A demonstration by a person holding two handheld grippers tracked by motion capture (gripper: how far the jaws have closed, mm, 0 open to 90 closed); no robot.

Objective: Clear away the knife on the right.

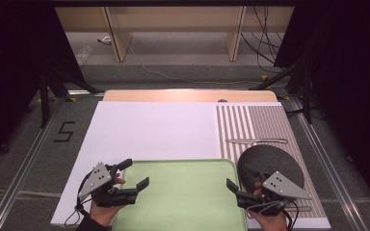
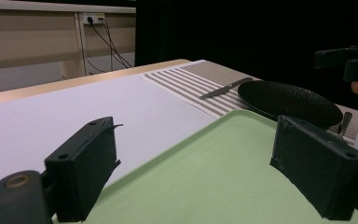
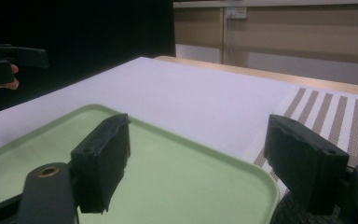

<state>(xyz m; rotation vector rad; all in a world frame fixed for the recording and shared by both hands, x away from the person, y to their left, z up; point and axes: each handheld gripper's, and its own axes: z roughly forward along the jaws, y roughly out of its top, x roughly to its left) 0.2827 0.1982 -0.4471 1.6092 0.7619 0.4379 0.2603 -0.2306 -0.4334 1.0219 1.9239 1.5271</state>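
Observation:
A pale green tray (image 1: 183,197) lies empty at the near edge of the table. My left gripper (image 1: 136,173) is open at the tray's far left corner, one jaw over the white sheet and one over the tray; nothing sits between the jaws (image 2: 200,172). My right gripper (image 1: 240,177) is open at the tray's right edge, between the tray and a black round plate (image 1: 270,161), and it holds nothing (image 3: 203,163). A grey knife (image 1: 255,141) lies beyond the plate on the striped placemat (image 1: 250,120).
A white sheet (image 1: 149,125) covers the left and middle of the table. Another utensil (image 2: 345,123) lies on the placemat to the right of the plate. Beyond the table's far wooden edge (image 1: 188,95) are floor cables and furniture legs.

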